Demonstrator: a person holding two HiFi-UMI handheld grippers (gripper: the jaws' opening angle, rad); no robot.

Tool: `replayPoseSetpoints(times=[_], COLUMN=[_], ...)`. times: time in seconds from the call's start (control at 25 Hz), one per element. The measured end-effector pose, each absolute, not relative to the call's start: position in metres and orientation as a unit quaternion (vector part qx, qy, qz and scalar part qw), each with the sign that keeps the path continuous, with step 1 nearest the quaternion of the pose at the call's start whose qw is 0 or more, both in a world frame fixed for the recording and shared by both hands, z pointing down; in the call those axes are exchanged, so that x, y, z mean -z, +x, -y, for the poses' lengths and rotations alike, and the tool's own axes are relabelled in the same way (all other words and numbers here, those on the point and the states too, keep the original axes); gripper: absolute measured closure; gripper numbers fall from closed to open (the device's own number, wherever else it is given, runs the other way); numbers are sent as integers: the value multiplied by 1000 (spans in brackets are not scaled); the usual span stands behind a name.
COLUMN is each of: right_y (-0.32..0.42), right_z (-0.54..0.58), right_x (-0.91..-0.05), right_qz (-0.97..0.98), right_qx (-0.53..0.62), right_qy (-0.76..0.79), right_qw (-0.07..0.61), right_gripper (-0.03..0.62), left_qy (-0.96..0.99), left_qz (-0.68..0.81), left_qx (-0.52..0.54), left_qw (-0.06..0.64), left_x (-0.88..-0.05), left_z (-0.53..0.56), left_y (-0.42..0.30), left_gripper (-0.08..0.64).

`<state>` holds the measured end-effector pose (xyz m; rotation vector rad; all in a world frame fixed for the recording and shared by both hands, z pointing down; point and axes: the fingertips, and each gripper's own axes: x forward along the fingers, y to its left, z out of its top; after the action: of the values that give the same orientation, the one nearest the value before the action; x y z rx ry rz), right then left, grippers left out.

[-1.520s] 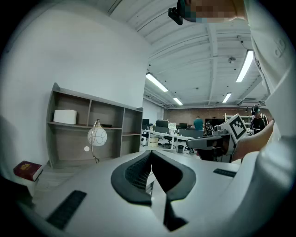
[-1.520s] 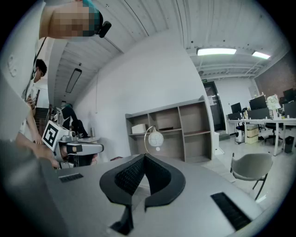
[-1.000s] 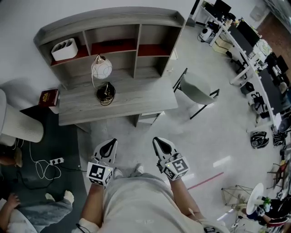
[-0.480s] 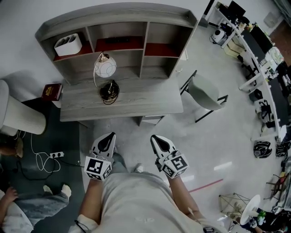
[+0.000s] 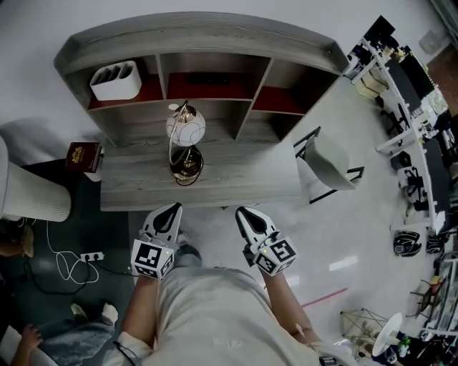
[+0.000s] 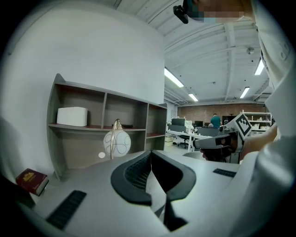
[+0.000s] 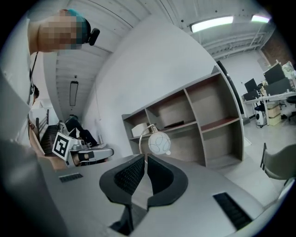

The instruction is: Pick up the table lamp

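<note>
At your 12 o'clock, a grey wooden desk [image 5: 243,175] carries an open shelf unit [image 5: 193,37] set against a white wall [image 5: 36,21]. A grey chair [image 5: 330,159] stands at 2 o'clock on the pale glossy floor [image 5: 358,229], with rows of workbenches [image 5: 415,100] beyond it. A dark mat [image 5: 43,297] lies at 8 o'clock, and strip lights [image 6: 175,78] run along the ceiling.

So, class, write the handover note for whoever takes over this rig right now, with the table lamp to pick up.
Left claw: shut, empty. Right claw: shut, empty. Both hover short of the desk.
Table lamp: upright on the desk, untouched, in front of the shelf unit.
Done: nothing grasped yet.
Left: open a claw, reach in, grip the lamp, lift.
</note>
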<state>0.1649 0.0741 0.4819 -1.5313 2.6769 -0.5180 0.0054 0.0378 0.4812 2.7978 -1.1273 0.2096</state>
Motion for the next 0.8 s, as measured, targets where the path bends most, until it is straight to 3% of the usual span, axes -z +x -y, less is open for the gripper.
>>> replayPoseSetpoints(times=[0.32,0.56,0.8], right_y=[94,51,18], right_z=[23,77,118], right_x=[-474,-467,-465], right_qz=[-859,-871,-882], right_qx=[175,184,195], right_qy=[-481,-455,-429], right_qw=[20,21,20], right_gripper=[548,461,431], left_qy=[927,922,911], left_qz=[360,372,394], left_qx=[-65,-61,-60], left_qw=[77,88,105], left_x=[-489,-493,-503], left_z=[37,67,80], left_y=[-57,-98,-124], left_gripper=[543,543,543])
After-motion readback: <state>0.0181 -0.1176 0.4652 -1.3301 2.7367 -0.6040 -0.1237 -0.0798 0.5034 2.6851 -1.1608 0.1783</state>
